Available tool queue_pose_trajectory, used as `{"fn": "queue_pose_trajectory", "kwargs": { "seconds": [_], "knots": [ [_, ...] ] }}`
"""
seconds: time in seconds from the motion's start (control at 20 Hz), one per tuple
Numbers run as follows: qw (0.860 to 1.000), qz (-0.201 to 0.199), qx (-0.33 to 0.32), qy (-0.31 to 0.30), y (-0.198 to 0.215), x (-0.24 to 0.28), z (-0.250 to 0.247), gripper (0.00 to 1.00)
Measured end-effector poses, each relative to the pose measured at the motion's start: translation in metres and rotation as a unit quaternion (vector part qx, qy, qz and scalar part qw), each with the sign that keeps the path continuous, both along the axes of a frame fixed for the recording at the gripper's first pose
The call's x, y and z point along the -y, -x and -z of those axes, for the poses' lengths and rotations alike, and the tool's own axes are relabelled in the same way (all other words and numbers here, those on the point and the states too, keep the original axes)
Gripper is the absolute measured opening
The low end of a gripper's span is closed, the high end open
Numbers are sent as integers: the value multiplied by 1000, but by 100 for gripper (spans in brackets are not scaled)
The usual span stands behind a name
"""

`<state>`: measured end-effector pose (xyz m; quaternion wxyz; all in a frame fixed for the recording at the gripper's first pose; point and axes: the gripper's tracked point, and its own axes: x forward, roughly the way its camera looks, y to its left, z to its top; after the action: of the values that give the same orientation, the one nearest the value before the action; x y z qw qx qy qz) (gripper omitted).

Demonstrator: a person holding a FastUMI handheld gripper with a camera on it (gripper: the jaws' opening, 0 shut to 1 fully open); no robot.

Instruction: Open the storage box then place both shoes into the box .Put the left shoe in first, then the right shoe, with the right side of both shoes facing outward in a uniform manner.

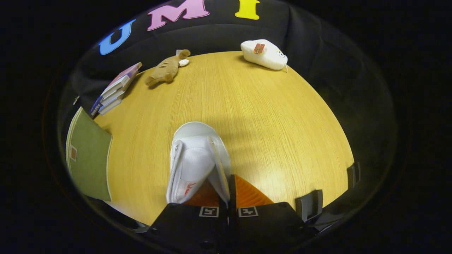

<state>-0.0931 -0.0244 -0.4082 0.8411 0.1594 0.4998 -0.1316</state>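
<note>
off to the left of my tool, near its base, a green flat panel (88, 155) lies on the wooden table (268, 120); i judge it may be part of the storage box, perhaps its lid, but i cannot tell. farther ahead on that left side sits a stack of books (114, 90), and beyond it a brown plush toy (166, 70) with a small white piece touching it.

in the middle, my gripper (229, 192) is closed on a white shoe (196, 158). the two fingers stand almost together, pinching a thin edge of the shoe's upper between them. the shoe hangs from that edge just ahead of the fingers, leaning to their left, its rounded end pointing away from me over the table. i cannot tell whether it is the left or the right shoe.

far ahead and to the right lies a white plush toy (265, 53) at the table's far edge. near the base of my tool on the right, dark clips (310, 204) stand at the table's near edge.

what could go wrong: the hold is on a narrow strip of soft material, so the shoe could slip out or swing if i move fast. it could also twist as it hangs, and land in the box with the wrong side facing outward. if this is the right shoe, the order would be broken.
</note>
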Motion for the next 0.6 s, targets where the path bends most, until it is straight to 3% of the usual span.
{"fn": "queue_pose_trajectory", "kwargs": {
  "seconds": [0.35,0.6],
  "knots": [
    [998,24,48,-34,-26,-40,-99,5],
    [995,16,85,-50,-57,-91,-170,5]
  ]
}}
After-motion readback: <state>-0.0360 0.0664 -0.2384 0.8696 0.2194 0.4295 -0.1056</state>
